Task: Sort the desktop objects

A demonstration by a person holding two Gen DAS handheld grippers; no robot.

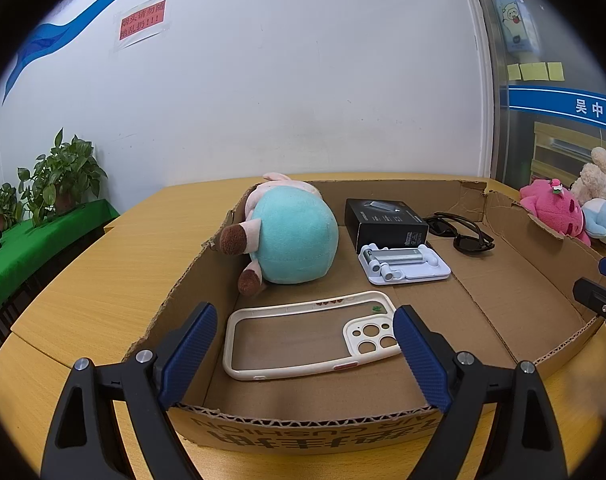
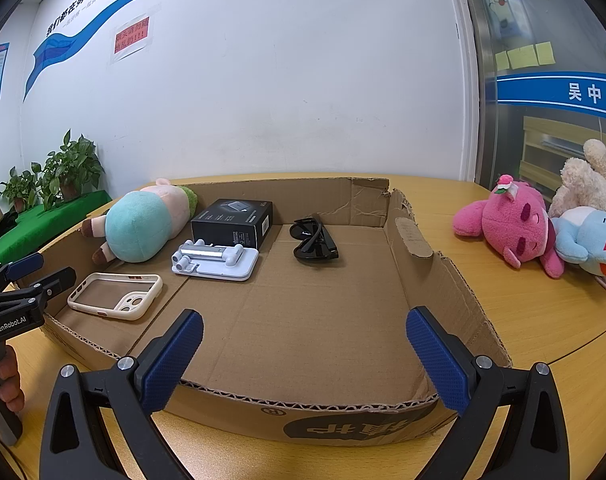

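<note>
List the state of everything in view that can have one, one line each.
Left gripper: open, empty.
Right gripper: open, empty.
Cardboard box: open-topped, walls torn.
Sunglasses: folded.
Phone stand: folded flat.
Phone case: empty, lying flat.
Black carton: closed.

fingers [image 1: 191, 344]: blue, dimpled pads
arms: black plastic, triangular cut-outs
screws: silver, round
marking: white "GenRobot.AI" on left gripper [image 2: 39, 270]

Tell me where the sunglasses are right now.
The sunglasses lie on the floor of the cardboard box, toward its back. In the right wrist view they sit right of the black carton, nothing touching them.
</note>
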